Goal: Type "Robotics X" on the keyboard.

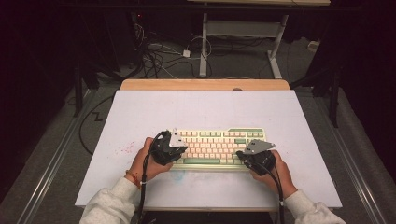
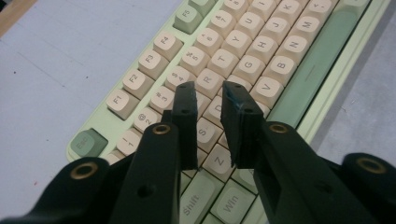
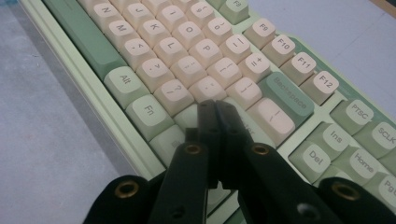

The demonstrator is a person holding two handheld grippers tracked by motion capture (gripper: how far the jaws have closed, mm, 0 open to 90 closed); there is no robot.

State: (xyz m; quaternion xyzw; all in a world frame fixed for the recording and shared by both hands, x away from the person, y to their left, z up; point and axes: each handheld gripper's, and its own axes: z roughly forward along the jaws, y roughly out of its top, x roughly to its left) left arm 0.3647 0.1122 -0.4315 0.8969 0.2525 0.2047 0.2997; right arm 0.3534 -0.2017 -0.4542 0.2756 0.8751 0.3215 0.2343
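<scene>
**Keyboard Worked by Two Claws at the Near Edge of the Table**

A cream-and-sage-green mechanical keyboard is laid flat on a pale lilac table mat, directly beneath both claws and towards the person's side of the table. Its left end is covered by the left gripper and its right end by the right gripper.

In the left gripper view, the jaws are held slightly apart with nothing between them, and the tips are poised just above the cream letter keys around D and the row above it; whether a key is actually touched cannot be told. The green Esc key is seen off to the left of the jaws, and the long green space bar to their right.

In the right gripper view, the jaws are pressed together on nothing, and their joined tip is set over the keys just short of the green Backspace key, with the Alt key and Fn key to the left.

The step in hand is judged to be the pressing of keys, one claw per half of the board. For the next move, a single keycap must be met squarely by the narrow closed tip and pushed straight down, so that neighbours are not caught. A wooden table edge is seen beyond the mat.
</scene>
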